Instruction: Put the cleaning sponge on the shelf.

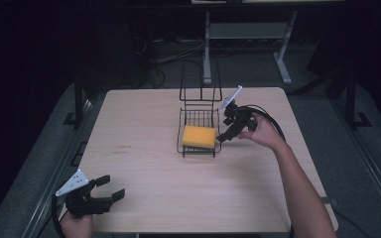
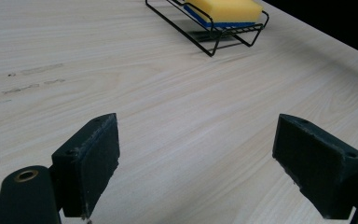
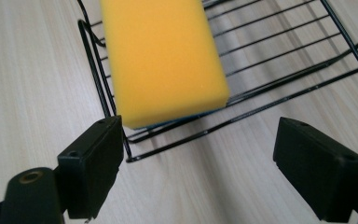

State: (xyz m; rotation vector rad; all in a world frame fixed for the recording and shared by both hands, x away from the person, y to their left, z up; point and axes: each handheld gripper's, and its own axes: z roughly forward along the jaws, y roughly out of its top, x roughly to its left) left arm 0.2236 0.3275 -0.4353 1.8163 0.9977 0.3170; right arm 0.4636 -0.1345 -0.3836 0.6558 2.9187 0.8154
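Note:
A yellow sponge (image 1: 198, 136) with a blue underside lies in a black wire rack (image 1: 184, 119) at the middle of the wooden table. My right gripper (image 1: 226, 135) hovers just right of the rack, open, nothing between its jaws. In the right gripper view the sponge (image 3: 161, 56) fills the near end of the rack (image 3: 279, 56), a little beyond my open right gripper (image 3: 198, 172). My left gripper (image 1: 110, 187) rests near the table's front left corner, open and holding nothing. From the left gripper view (image 2: 196, 172) the sponge (image 2: 226, 9) and rack (image 2: 209, 35) sit far ahead.
The rack has a tall wire back (image 1: 200, 82) rising behind the sponge. Faint marks (image 1: 121, 148) show on the table left of the rack. Bare tabletop (image 1: 178, 193) stretches between the two grippers. A metal stand (image 1: 248, 39) is on the dark floor beyond the table.

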